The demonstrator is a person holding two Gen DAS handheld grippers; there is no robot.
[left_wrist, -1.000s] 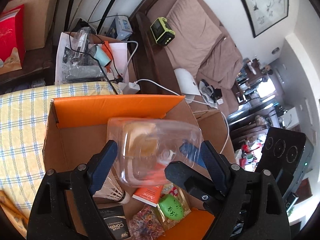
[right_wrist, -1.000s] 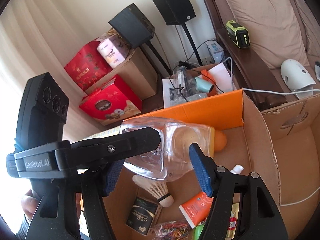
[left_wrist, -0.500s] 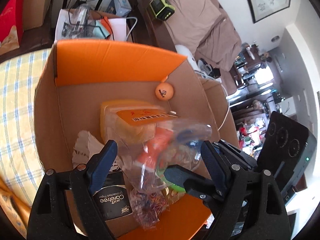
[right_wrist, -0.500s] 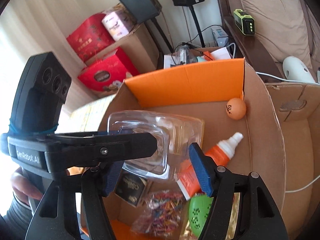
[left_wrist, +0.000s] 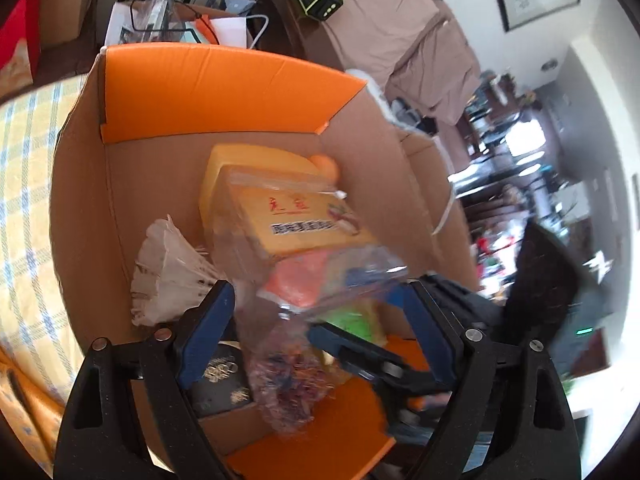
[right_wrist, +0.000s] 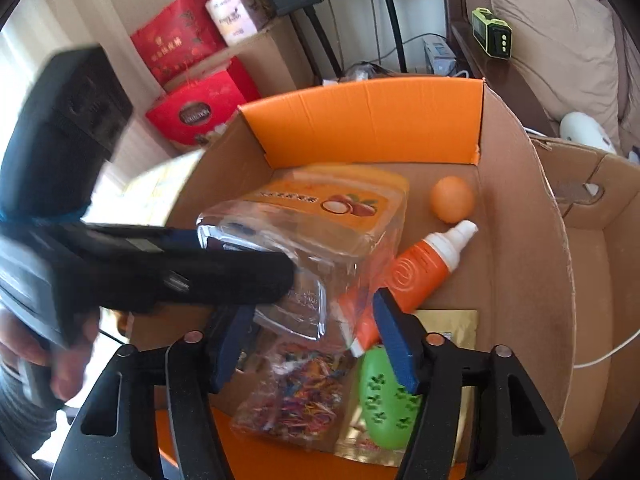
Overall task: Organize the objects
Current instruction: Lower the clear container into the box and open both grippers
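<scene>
Lowered since earlier: clear plastic container (right_wrist: pixel 304 264), into cardboard box (right_wrist: pixel 524 216); left gripper (left_wrist: pixel 320 320) wide around it, right gripper (right_wrist: pixel 316 344) closing on it.

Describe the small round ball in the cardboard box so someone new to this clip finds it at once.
Start at the open cardboard box with the orange flap. On its floor near the back corner lies an orange ping-pong ball, just beyond the white cap of the orange bottle. It is the only plain sphere there, smaller than the yellow box beside it.
</scene>
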